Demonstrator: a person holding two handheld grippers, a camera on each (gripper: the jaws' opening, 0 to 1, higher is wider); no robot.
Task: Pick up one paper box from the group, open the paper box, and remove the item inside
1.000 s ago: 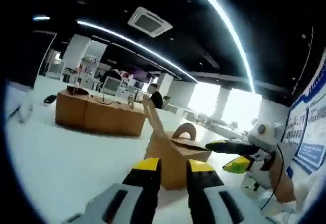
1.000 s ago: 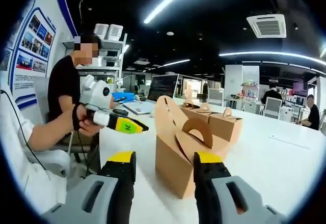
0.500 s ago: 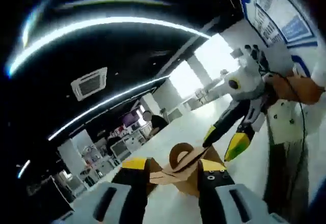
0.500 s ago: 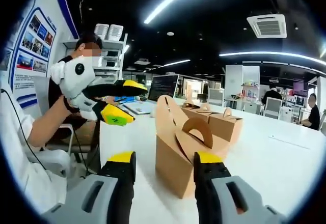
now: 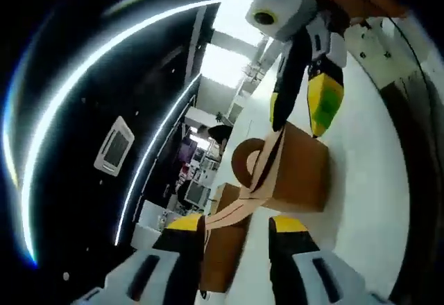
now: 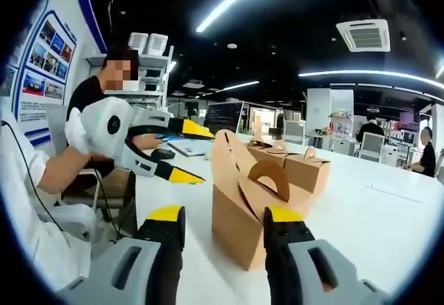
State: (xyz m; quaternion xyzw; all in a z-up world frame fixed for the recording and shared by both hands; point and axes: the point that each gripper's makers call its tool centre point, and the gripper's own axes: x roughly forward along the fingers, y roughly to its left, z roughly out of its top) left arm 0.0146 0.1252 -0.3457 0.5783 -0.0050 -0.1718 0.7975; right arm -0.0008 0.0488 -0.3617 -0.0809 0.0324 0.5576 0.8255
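The box stands on the white counter, its flaps up, with more boxes behind it. The right gripper is spread wide, one jaw either side of the box, gripping nothing. The left gripper, also wide and empty, hovers just left of the box's raised flap, held by a person's hand.

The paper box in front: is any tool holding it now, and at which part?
Nothing is held. The left tool is open beside the paper box, near its raised flap; the right tool is open too, the box between its jaws.
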